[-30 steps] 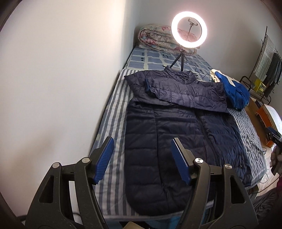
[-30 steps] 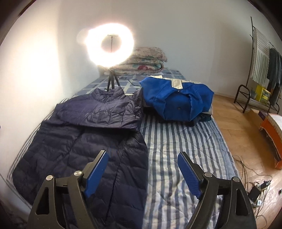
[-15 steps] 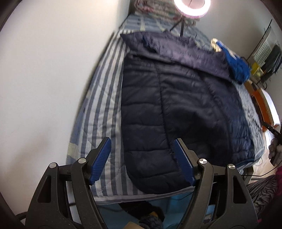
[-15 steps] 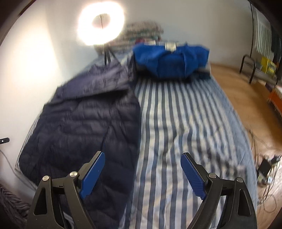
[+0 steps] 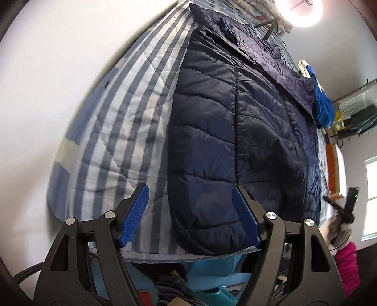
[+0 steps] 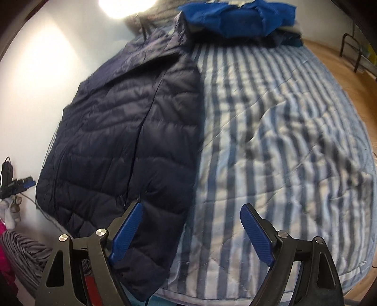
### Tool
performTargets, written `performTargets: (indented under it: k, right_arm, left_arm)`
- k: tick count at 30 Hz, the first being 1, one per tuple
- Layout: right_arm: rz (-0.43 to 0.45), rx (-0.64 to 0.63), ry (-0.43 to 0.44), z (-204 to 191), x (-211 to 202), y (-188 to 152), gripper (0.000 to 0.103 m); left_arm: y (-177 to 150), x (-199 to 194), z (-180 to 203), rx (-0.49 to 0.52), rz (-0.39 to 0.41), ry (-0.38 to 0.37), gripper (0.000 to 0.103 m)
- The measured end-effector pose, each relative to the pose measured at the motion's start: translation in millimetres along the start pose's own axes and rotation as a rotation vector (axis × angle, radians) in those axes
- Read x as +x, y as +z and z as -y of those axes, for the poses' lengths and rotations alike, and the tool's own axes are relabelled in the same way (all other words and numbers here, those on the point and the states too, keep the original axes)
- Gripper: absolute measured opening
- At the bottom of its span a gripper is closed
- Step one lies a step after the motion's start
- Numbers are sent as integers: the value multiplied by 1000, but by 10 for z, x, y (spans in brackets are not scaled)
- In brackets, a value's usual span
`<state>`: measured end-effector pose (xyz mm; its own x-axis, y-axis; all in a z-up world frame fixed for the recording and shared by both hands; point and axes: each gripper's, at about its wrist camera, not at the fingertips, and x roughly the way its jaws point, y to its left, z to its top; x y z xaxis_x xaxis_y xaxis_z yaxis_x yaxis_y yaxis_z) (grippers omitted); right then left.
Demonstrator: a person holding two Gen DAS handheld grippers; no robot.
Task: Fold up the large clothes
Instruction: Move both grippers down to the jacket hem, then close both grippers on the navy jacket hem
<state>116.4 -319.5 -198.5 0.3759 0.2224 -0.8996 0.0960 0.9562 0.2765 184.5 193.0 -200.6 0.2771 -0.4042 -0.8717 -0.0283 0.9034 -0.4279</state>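
Observation:
A dark navy quilted puffer jacket [image 5: 235, 131] lies flat on the striped bed, its sleeves folded across the upper part and its hem at the near edge. It also shows in the right wrist view [image 6: 127, 141]. My left gripper [image 5: 190, 211] is open and empty, just above the hem's left corner. My right gripper [image 6: 190, 230] is open and empty, over the hem's right corner, its left finger above the jacket fabric.
The blue-and-white striped quilt [image 6: 271, 141] covers the bed. A folded bright blue garment [image 6: 235, 16] lies at the far end. A ring light [image 5: 304, 11] stands behind the jacket. A white wall [image 5: 59, 70] borders the bed's left side. Clutter [image 5: 188, 282] lies below the near edge.
Both grippers have moved down and closer to the jacket's hem at the near edge of the bed. Both stay open and empty. The jacket has not moved.

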Motion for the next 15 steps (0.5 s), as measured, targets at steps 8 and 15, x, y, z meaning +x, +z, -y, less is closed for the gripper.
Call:
performTargets:
  k: [8,15]
  right_arm:
    - [-71,8,25,27,175,-104,82]
    - [-95,-1,97,-21,181,-166,80]
  left_arm:
    - [8,254,213,87,-82,16,75]
    - [-40,326,107,35,-107,-9,75]
